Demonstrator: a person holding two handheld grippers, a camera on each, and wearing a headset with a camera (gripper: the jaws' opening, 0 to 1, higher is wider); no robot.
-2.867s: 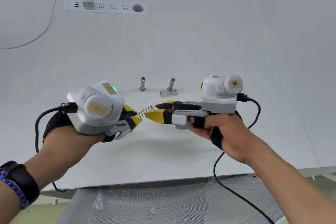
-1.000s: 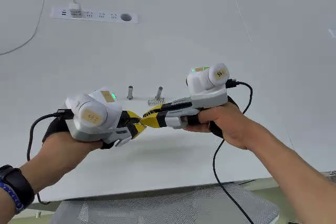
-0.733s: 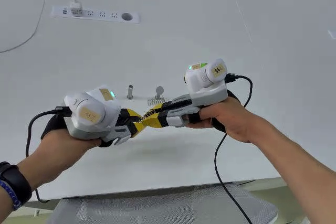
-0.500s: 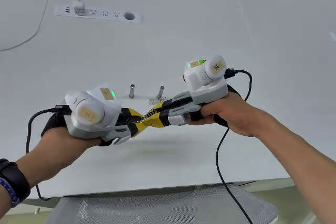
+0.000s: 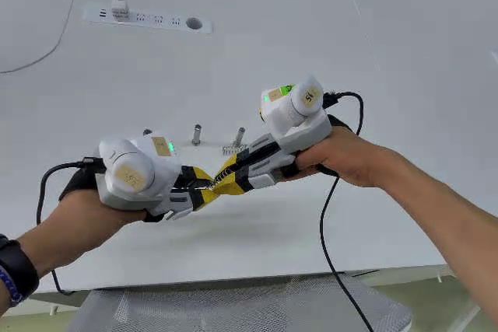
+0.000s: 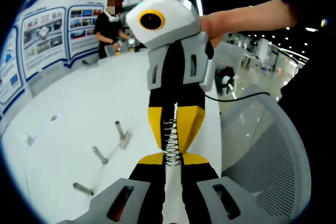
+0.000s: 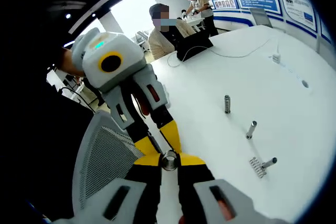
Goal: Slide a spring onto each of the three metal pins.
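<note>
While both grippers are held up over it, workbench [image 5: 366, 68]: a white top is seen, with grey mesh [image 5: 233, 309] below its near edge.
Left gripper [image 5: 204, 190]: held in the person's left hand, low and near. Its yellow tips are pressed together on one end of the spring [image 6: 169, 139].
Right gripper [image 5: 224, 183]: held in the right hand, tilted down toward the left one and set tip to tip with it. Its tips are pinched on the other end of the same spring, which is seen end-on in the right gripper view. A black cable [image 5: 327, 215] is hung from its rear.
Power strip [image 5: 148, 18]: laid at the far left of the bench, with one plug inserted.
Centre pin [image 5: 197, 133]: stood upright beyond the grippers, bare.
Right-hand pin [image 5: 239, 136]: stood upright, bare.
Left-hand pin [image 7: 227, 103]: stood upright, and a ribbed, coiled surface is shown. In the head view it is mostly hidden behind the left gripper.
Spring: held in the air between the two pairs of tips, above the bench and apart from the pins.
Loose spring [image 5: 231, 149]: laid flat on the bench just beside the foot of the right-hand pin. Whether the two are touching cannot be told.
</note>
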